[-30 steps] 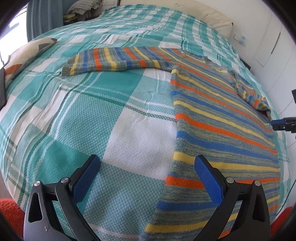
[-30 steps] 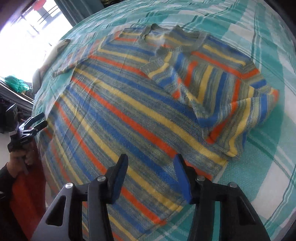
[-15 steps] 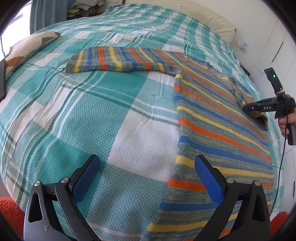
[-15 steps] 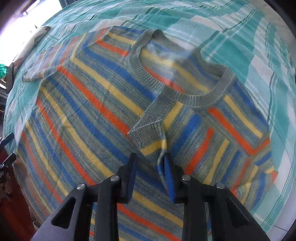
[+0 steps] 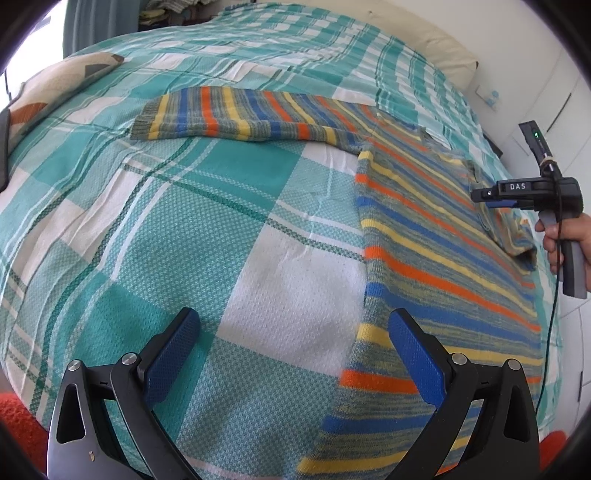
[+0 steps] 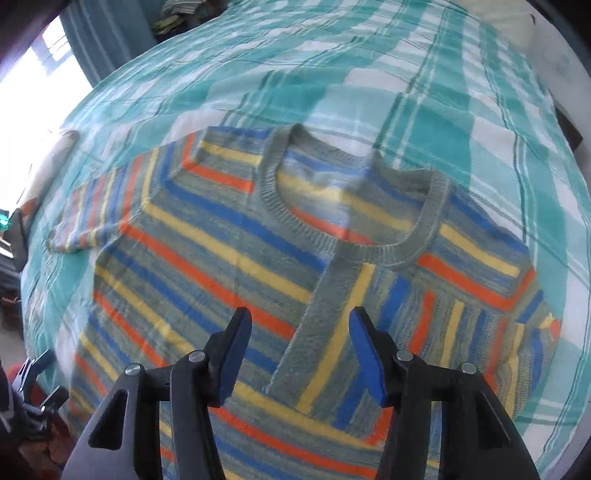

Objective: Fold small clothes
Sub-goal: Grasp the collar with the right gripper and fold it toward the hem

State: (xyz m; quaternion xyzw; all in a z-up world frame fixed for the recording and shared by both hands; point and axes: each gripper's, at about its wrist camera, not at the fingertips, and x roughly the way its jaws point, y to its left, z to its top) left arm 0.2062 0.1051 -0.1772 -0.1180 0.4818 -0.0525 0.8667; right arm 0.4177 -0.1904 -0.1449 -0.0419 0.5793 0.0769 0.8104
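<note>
A striped knit sweater [image 5: 436, 236] in blue, yellow, orange and grey-green lies flat on the bed. One sleeve [image 5: 236, 118] stretches out to the left. The other sleeve [image 6: 332, 332] is folded across the chest below the neckline [image 6: 351, 221]. My left gripper [image 5: 291, 347] is open and empty above the bedspread, beside the sweater's lower left edge. My right gripper [image 6: 301, 350] is open over the folded sleeve's cuff end, holding nothing; it also shows in the left wrist view [image 5: 491, 197], at the sweater's far side.
The bed carries a teal and white checked bedspread [image 5: 184, 229]. A patterned pillow [image 5: 55, 88] lies at the left edge, a cream pillow [image 5: 424, 40] at the head. White cupboards [image 5: 554, 103] stand to the right. Piled clothes [image 6: 184, 14] lie beyond the bed.
My right gripper has moved up the sweater toward the neckline, narrowed at the sleeve cuff half a second ago, and has now opened wide. My left gripper has stayed open, drifting slightly.
</note>
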